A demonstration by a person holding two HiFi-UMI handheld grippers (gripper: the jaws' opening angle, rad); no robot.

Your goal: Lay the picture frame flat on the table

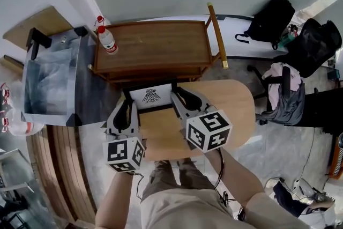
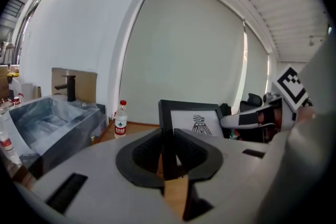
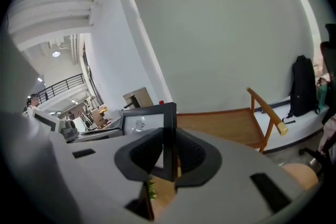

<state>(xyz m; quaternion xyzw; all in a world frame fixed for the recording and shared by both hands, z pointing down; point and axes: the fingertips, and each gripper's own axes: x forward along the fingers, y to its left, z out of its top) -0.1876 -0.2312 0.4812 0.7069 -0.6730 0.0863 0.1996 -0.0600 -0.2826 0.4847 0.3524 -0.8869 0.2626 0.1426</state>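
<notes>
An office-like workroom: swivel chair [image 1: 284, 100], backpacks [image 1: 270, 21] on floor, sink unit [image 1: 51, 80].

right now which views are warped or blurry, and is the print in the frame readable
Head view: mild fisheye bowing the brown wooden bench, otherwise sharp; the picture frame print is small but clear. Left gripper view: strong barrel warp, black corners, print clearest here. Right gripper view: same warp, print pale and seen at a slant.

One picture frame [image 1: 151, 96] stands at the far edge of one round table [image 1: 236, 107]. Two grippers flank it: the left gripper [image 1: 128, 103] and the right gripper [image 1: 178, 95]. One wooden cart [image 1: 155, 45] carries one bottle [image 1: 108, 40] at its left edge. There are two black bags on the floor, a backpack [image 1: 270, 20] and a larger bag [image 1: 315, 43].
</notes>
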